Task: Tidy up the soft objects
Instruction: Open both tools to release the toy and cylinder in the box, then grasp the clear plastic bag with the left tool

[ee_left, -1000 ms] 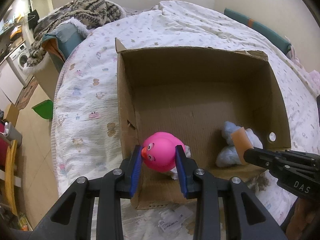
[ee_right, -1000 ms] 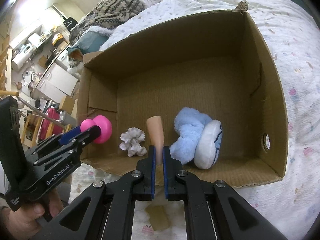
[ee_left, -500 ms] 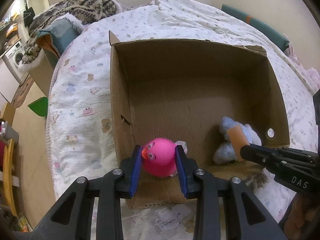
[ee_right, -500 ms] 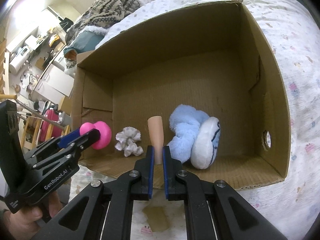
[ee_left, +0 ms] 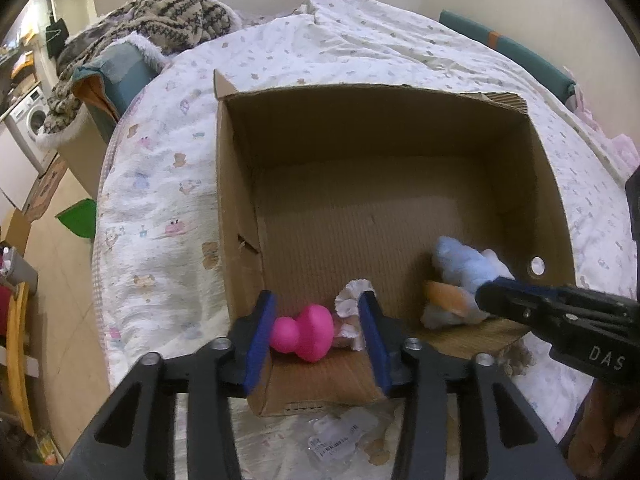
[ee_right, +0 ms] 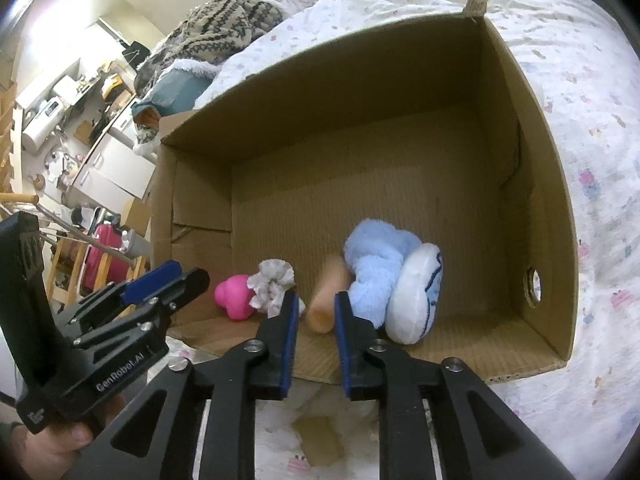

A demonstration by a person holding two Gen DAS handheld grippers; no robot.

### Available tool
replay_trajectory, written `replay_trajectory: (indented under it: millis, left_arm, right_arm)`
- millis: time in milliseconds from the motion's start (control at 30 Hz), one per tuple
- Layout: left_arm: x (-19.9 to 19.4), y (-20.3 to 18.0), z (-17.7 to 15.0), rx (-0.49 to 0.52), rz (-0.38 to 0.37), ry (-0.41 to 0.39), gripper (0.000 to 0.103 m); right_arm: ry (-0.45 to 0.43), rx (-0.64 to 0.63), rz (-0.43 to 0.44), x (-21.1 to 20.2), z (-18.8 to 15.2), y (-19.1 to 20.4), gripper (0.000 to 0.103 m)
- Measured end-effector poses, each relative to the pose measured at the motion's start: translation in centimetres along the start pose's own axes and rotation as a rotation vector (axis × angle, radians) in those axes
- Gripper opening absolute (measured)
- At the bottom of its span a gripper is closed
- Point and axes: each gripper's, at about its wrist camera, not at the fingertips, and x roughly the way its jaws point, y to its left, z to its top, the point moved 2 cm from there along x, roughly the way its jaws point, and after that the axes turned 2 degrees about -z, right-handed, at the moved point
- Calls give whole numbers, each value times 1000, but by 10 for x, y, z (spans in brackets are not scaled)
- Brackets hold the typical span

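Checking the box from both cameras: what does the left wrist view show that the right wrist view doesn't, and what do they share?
Only the left wrist view: a green object on the floor and a washing machine.

Only the right wrist view: the blue plush's white sole, the hand holding the left tongs, and a red suitcase.

Both: the cardboard box on the bed, holding the pink toy, white ruffled piece, peach cylinder and blue plush. Both tongs are opening, the right tongs pressing nothing.

Soft, warm indoor light falls evenly; the cardboard box (ee_left: 372, 152) interior sits in shadow. Fisheye curvature bends the edges, corners vignette black, and the peach foam piece (ee_right: 326, 300) blurs.
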Motion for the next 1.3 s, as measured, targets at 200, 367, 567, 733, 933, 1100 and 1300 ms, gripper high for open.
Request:
replay_trajectory:
  millis: [200,367,567,733,933,1100,1300]
  left_arm:
    - [-11,-4,1,10,5,-46,65]
    - [-19,-1,3,-9,-1,-65,65]
    - [-32,4,0,-18,24,-91,65]
    - [-45,11,-5,-46,39,-105,65]
    - [-56,18,-14,-85,39,-97,65]
    - [-69,25,-23,-114,38,-105,65]
    - [-78,31,-37,-139,40,-94,65]
  right_arm:
    - [-66,30,12,-15,5,-3,75]
    - [-76,44,0,-20,6,-8,75]
    - [-83,66,-8,-28,2,-15,75]
    - [-103,26,-21,-41,-4,-6,75]
    - [-124,8,-50,-59,-12,-6,75]
    - [-131,33,-56,-70,-20,-12,75]
    - [-121,44,-62,-77,-33,-13,75]
